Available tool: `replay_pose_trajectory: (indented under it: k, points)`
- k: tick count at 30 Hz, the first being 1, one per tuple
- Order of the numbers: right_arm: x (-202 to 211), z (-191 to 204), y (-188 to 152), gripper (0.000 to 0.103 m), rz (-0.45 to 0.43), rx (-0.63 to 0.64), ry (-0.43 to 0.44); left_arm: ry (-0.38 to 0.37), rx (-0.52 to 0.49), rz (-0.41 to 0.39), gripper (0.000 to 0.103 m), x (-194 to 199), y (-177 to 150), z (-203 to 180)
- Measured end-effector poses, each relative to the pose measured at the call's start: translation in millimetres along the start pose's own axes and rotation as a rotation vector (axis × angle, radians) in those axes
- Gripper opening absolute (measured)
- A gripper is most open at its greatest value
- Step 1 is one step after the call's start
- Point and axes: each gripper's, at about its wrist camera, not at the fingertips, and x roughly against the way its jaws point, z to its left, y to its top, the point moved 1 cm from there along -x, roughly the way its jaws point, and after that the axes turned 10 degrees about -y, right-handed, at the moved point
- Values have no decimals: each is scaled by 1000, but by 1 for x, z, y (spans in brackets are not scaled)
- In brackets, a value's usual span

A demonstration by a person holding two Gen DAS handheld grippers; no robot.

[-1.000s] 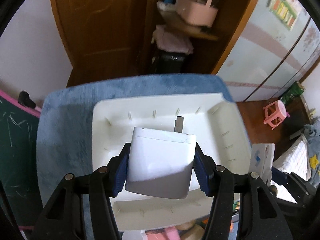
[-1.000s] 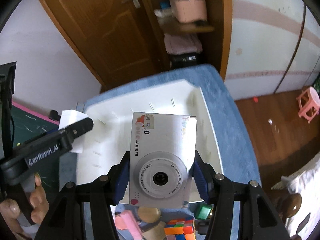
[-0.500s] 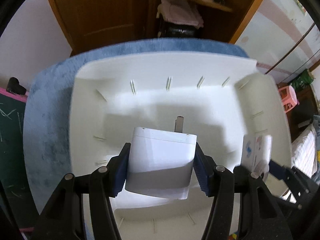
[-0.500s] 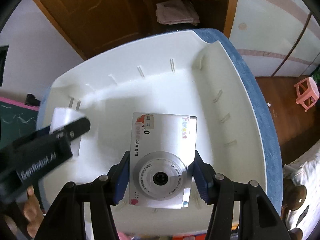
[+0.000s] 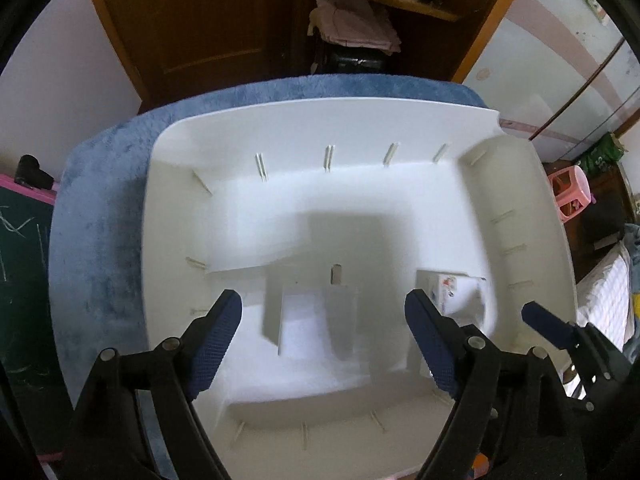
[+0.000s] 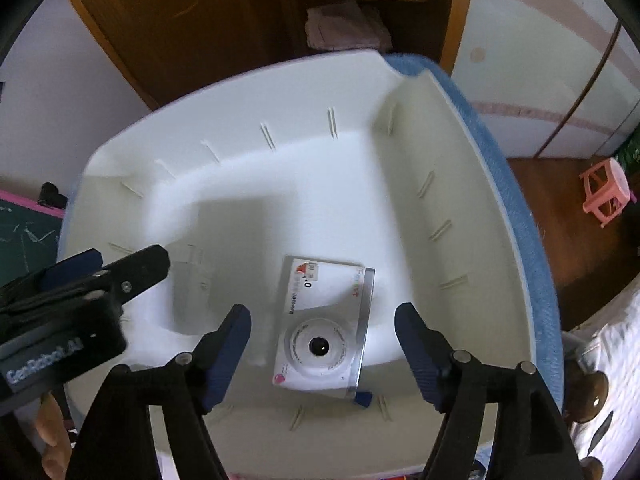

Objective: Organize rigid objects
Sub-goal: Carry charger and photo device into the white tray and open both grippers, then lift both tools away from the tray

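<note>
A white charger block (image 5: 304, 328), blurred, lies loose on the floor of the white bin (image 5: 360, 128), its prong pointing away. My left gripper (image 5: 322, 316) hangs over it with its jaws opening, pads clear of the block. In the right wrist view a white toy camera (image 6: 324, 328) lies lens up on the bin (image 6: 240, 92) floor. My right gripper (image 6: 322, 320) is above it, jaws opening, and neither pad touches it. The camera (image 5: 456, 296) also shows in the left wrist view, beside a right finger (image 5: 544, 322).
The bin sits on a blue plush cover (image 5: 92, 240). A chalkboard with a pink frame (image 5: 20, 248) stands at the left. A wooden door (image 5: 200, 20) and shelves are behind. A pink stool (image 6: 604, 188) stands on the floor at the right. A person's hand (image 6: 48, 432) shows at lower left.
Both grippers sank into the bin and spread their jaws. The charger has dropped out of the left one and the toy camera out of the right one, both onto the bin floor.
</note>
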Motion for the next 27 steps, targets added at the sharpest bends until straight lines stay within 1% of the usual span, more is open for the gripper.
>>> replay_pose_trajectory:
  k: [2, 6, 11, 13, 14, 19, 25, 27]
  points:
    - [15, -1, -4, 75, -31, 10, 3, 3, -13, -20, 86, 11, -6, -5]
    - [41, -7, -15, 75, -63, 22, 19, 10, -36, -70, 86, 36, -17, -16]
    - [73, -12, -28, 75, -110, 28, 49, 19, -52, -149, 86, 72, -30, -30]
    - [87, -14, -34, 78, -129, 31, 59, 21, -50, -185, 86, 88, -35, -35]
    - [92, -15, -36, 81, -138, 33, 68, 20, -48, -201, 86, 96, -37, -38]
    - [137, -29, -53, 83, -215, 38, 142, 19, -32, -267, 86, 133, -56, -50]
    - [183, -50, -72, 83, -279, 38, 175, 22, -36, -329, 86, 167, -80, -68]
    - [193, -54, -77, 83, -288, 42, 177, 23, -34, -346, 86, 176, -88, -73]
